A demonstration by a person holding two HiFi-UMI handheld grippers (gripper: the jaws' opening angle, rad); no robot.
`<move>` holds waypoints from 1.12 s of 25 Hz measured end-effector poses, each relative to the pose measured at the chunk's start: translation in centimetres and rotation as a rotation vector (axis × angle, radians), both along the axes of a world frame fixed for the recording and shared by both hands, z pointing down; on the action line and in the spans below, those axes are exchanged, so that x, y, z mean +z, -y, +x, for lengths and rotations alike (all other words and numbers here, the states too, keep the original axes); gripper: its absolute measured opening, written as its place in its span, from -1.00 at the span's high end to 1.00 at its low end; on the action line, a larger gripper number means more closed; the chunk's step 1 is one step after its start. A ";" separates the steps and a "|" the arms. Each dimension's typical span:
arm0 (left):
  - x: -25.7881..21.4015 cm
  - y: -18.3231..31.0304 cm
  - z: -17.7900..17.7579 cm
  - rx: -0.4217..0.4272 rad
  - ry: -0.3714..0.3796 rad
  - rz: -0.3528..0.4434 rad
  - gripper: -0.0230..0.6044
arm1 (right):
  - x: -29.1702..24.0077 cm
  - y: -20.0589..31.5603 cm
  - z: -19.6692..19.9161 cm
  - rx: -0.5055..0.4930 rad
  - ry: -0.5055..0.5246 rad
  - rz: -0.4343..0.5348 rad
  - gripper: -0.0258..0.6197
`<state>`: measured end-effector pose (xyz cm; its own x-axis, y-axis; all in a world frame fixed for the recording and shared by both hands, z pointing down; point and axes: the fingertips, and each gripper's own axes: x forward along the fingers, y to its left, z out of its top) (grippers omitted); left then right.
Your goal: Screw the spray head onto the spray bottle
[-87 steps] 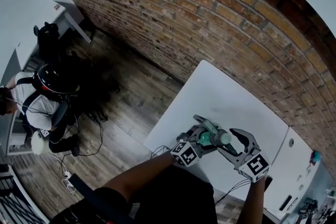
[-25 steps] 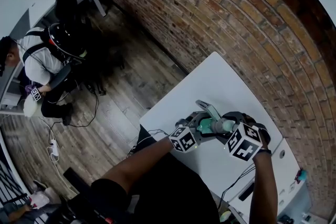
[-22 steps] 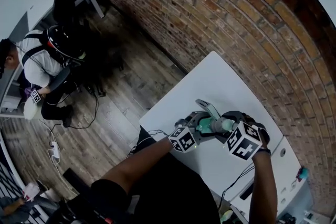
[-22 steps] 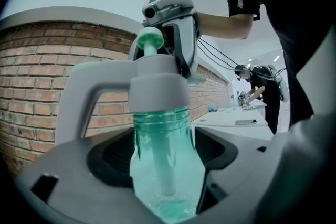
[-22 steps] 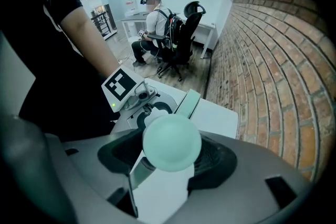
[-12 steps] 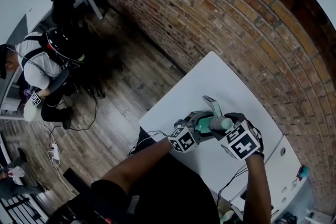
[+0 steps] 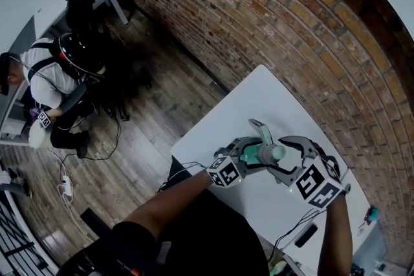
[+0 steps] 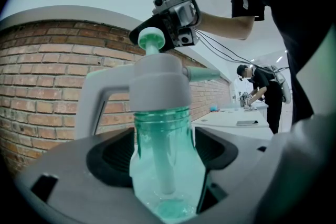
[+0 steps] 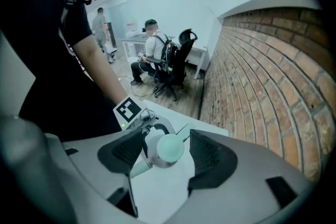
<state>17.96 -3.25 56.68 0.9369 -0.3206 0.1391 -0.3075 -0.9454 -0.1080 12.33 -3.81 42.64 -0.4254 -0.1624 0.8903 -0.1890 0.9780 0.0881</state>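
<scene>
I see bright, even indoor light; shadows soft. Heavy fisheye: red brick wall (image 7: 272,16) bows, corners black. Translucent green plastic spray bottle (image 8: 163,139) close to lens, base blurred. White tabletop (image 7: 272,103) washed pale.

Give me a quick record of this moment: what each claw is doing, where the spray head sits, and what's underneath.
Left claw: shut on the spray bottle
Right claw: open, jaws either side of the green knob
Spray head: sitting on the bottle neck; tightness cannot be told
Surface: white table beside a brick wall
</scene>
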 end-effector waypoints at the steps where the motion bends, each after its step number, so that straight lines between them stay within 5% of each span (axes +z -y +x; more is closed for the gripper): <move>1: 0.0 0.0 0.0 0.000 -0.001 0.001 -0.16 | -0.7 -0.1 0.0 -0.042 0.009 0.008 0.04; 14: 0.2 0.0 0.0 0.001 0.002 -0.011 -0.17 | -0.4 -2.5 0.8 -0.661 -0.128 0.058 0.05; 21: 0.3 0.0 -0.1 0.004 0.005 -0.014 -0.17 | 1.9 -2.3 1.7 -0.879 -0.288 0.125 0.05; 28: 0.2 0.0 -0.1 0.004 0.003 -0.018 -0.18 | 3.5 -2.1 2.3 -0.956 -0.361 0.127 0.05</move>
<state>17.89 -3.25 56.92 0.9378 -0.3143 0.1479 -0.3034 -0.9484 -0.0918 14.66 -1.71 46.13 -0.1368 0.0014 0.9906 0.7219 0.6849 0.0987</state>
